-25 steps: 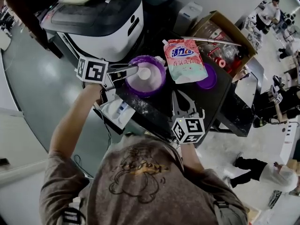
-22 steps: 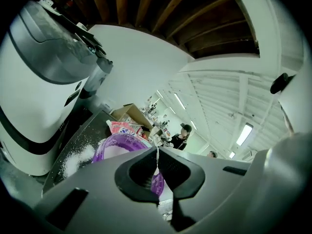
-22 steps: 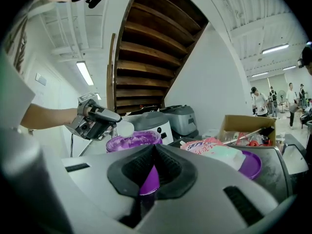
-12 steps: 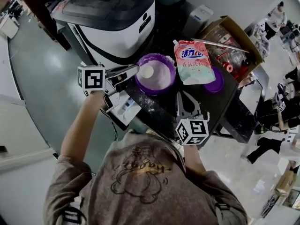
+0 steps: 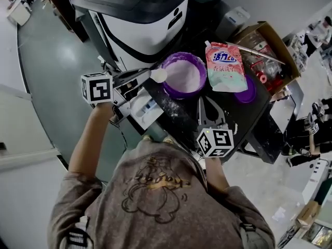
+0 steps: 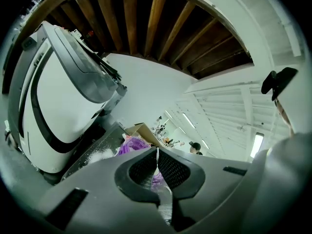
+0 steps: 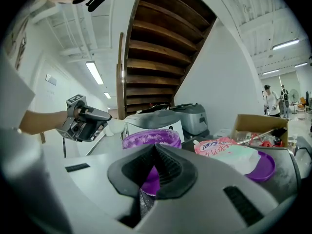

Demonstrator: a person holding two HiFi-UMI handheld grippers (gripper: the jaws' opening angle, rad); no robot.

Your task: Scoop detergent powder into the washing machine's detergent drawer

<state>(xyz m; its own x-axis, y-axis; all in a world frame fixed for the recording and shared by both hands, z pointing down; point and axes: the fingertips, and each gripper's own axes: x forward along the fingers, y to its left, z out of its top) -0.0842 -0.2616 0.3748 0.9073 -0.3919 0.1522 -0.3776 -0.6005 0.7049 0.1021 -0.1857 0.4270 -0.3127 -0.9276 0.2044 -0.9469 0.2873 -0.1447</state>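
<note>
My left gripper [image 5: 147,77] is shut on the thin handle of a small white scoop [image 5: 158,75] heaped with white powder. The scoop hangs at the left rim of the purple bowl [image 5: 184,74] of detergent powder, above the table's left edge. Just below it the washing machine's white detergent drawer [image 5: 146,108] stands pulled out. In the left gripper view the jaws pinch the white handle [image 6: 157,159]. My right gripper [image 5: 206,102] rests shut and empty on the black table, pointing at the bowl [image 7: 151,139]. The right gripper view also shows the left gripper [image 7: 86,121].
The white and grey washing machine [image 5: 140,15] stands behind the drawer. A pink detergent bag [image 5: 224,66] lies right of the bowl, partly on a purple lid [image 5: 245,91]. A cardboard box [image 5: 267,48] of oddments sits at the far right. Spilled powder dusts the table [image 5: 176,113].
The left gripper has carried the filled scoop leftward out of the bowl, to the bowl's left rim over the drawer side. The right gripper has stayed put.
</note>
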